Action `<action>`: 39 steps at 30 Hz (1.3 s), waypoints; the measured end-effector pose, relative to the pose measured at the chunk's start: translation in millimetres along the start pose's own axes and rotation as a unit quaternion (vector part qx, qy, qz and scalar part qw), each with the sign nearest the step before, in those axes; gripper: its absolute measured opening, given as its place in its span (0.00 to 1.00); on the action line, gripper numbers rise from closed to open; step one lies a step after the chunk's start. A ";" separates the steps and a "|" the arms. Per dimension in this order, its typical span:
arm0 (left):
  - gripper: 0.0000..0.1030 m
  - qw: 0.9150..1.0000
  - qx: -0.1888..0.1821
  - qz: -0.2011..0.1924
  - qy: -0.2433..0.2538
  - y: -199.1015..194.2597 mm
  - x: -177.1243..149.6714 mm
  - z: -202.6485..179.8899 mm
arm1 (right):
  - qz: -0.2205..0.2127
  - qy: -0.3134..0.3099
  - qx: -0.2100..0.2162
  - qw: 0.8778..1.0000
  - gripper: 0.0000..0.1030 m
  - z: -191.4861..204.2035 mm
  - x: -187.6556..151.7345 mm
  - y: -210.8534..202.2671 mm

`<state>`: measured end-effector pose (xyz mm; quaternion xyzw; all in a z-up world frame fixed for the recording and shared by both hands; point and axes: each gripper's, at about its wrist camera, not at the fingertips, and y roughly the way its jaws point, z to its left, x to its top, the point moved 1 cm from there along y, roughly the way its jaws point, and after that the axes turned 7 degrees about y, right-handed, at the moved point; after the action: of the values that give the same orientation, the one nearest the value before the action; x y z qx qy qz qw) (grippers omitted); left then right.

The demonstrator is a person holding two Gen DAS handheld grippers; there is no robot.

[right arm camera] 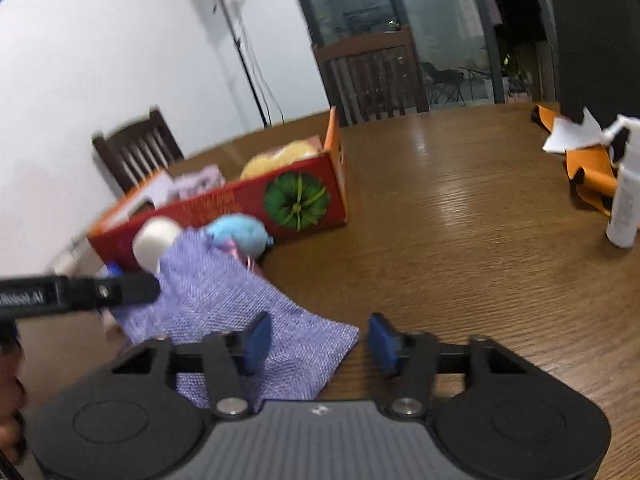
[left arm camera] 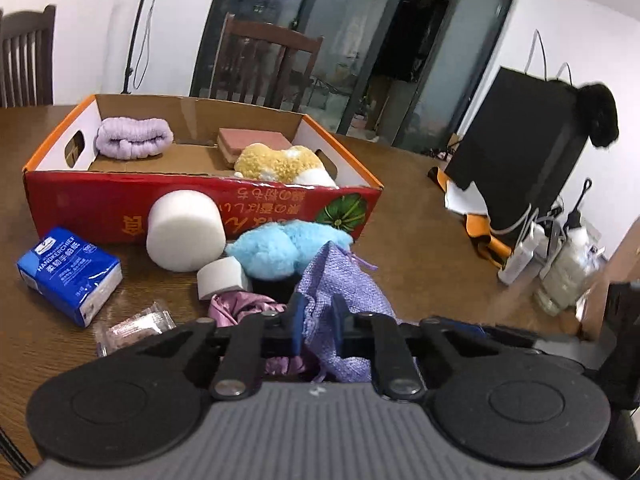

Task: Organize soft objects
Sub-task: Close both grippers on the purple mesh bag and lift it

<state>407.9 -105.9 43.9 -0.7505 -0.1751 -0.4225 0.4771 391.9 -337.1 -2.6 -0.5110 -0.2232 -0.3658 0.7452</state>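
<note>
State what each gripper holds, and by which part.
Left gripper pinches the woven lilac fabric pouch at its edge farthest from the right gripper, whose open jaws straddle the pouch's near corner, holding nothing.

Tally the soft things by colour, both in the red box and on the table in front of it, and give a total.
Purple: 3 – headband, woven pouch, satin scrunchie
White: 2 – big foam cylinder, small foam piece
Blue: 1 – fluffy toy
Yellow: 1 – plush
Pink: 1 – sponge
Total: 8
</note>
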 end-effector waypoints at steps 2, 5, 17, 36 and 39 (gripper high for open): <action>0.12 1.000 0.006 0.003 0.007 0.7 -1.4 -2.7 | -0.003 -0.031 -0.026 0.999 0.30 8.9 -2.8 2.8; 0.08 1.000 0.008 0.002 0.015 -1.8 -2.6 -6.9 | -0.015 -0.084 -0.064 0.994 0.11 18.2 -8.8 4.3; 0.06 0.998 0.003 -0.034 0.059 -102.9 -50.7 -28.9 | 0.008 -0.116 0.041 0.992 0.06 49.0 -41.4 -69.2; 0.68 0.995 0.029 -0.030 -0.093 -142.5 -125.5 13.9 | 0.015 -0.060 0.091 0.994 0.46 64.7 -78.4 -93.8; 0.62 0.995 0.020 -0.017 -0.100 -132.8 -130.6 13.9 | 0.010 -0.105 0.044 0.993 0.53 77.2 -90.6 -87.6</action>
<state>250.0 -11.4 12.2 -0.7764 -0.2430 -0.3500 0.4644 270.0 -255.4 15.1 -0.5152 -0.3111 -0.2925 0.7431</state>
